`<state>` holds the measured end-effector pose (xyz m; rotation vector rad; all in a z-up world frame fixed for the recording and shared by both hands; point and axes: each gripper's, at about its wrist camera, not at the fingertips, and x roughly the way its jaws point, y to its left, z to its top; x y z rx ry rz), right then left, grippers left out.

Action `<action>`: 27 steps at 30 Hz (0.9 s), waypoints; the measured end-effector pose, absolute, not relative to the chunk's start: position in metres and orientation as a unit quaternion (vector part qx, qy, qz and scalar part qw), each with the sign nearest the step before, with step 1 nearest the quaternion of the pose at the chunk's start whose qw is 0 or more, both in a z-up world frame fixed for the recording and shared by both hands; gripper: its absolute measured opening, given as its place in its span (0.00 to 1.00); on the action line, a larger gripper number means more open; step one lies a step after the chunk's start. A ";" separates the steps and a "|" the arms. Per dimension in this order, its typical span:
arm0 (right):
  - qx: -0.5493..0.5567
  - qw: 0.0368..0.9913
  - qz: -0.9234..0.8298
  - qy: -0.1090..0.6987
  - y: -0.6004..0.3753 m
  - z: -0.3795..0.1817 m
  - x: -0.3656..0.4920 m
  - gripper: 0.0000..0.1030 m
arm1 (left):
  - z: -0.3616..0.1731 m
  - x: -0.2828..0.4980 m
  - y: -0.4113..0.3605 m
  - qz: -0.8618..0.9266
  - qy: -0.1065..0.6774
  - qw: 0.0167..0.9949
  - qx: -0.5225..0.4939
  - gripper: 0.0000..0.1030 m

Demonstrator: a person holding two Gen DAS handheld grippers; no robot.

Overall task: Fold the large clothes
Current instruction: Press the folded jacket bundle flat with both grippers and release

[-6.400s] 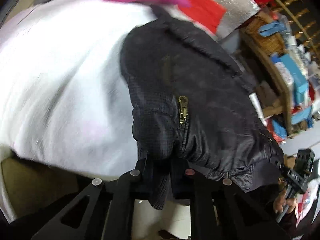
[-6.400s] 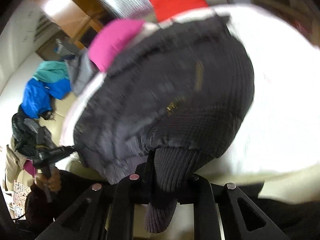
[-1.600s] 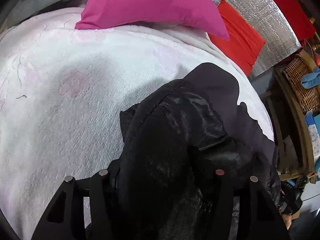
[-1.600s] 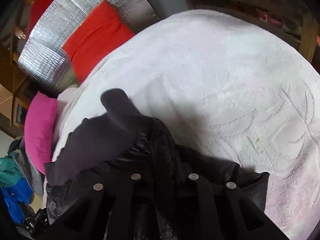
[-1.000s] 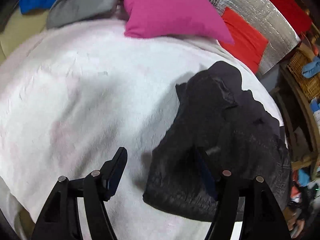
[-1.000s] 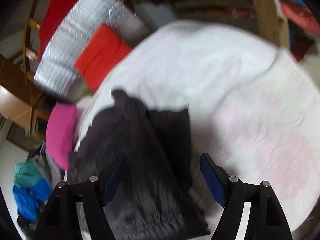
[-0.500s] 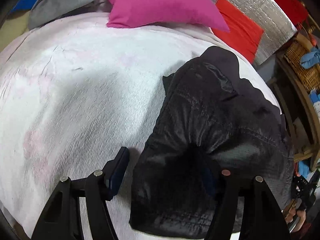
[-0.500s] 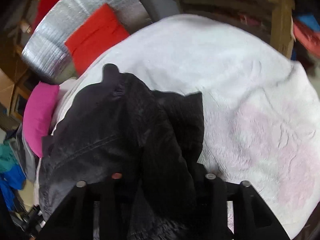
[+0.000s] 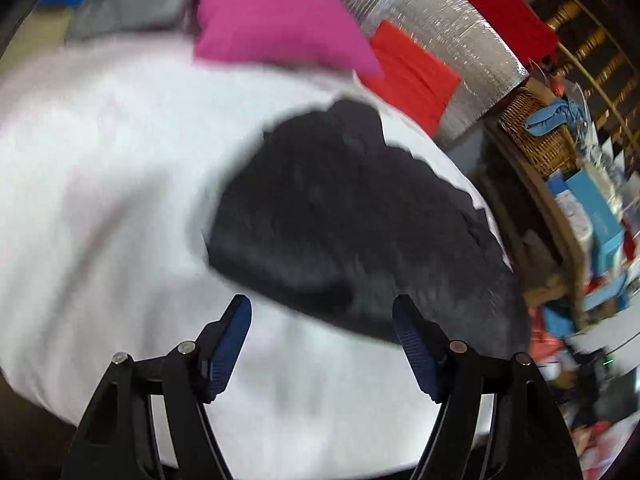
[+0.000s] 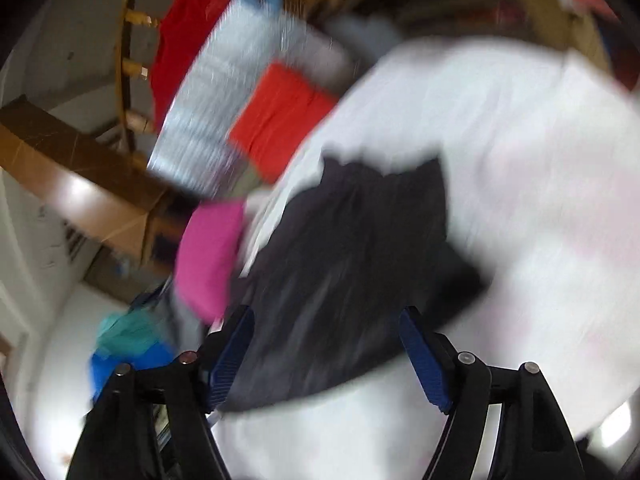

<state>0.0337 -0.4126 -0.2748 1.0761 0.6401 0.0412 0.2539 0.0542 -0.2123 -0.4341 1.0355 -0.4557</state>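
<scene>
White bedcover (image 9: 100, 200) fills most of both views, all blurred. On it lies the black jacket (image 9: 340, 220), bunched into a rough folded bundle, just ahead of and slightly right of our left gripper (image 9: 322, 344), and ahead and left of our right gripper (image 10: 326, 354). Both grippers are opening, wide apart, with nothing between the pads; the jacket is free of both. Pink pillow (image 9: 276, 16) and red cloth (image 9: 412, 76) sit well beyond it. We judge a fold just released; next we need a fresh grip on an edge, or a tidying press.
</scene>
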 end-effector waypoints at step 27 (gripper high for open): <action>0.459 0.816 -0.097 0.336 -0.434 -0.299 0.168 0.41 | -0.237 0.343 0.025 -0.162 0.454 0.826 -0.291 0.42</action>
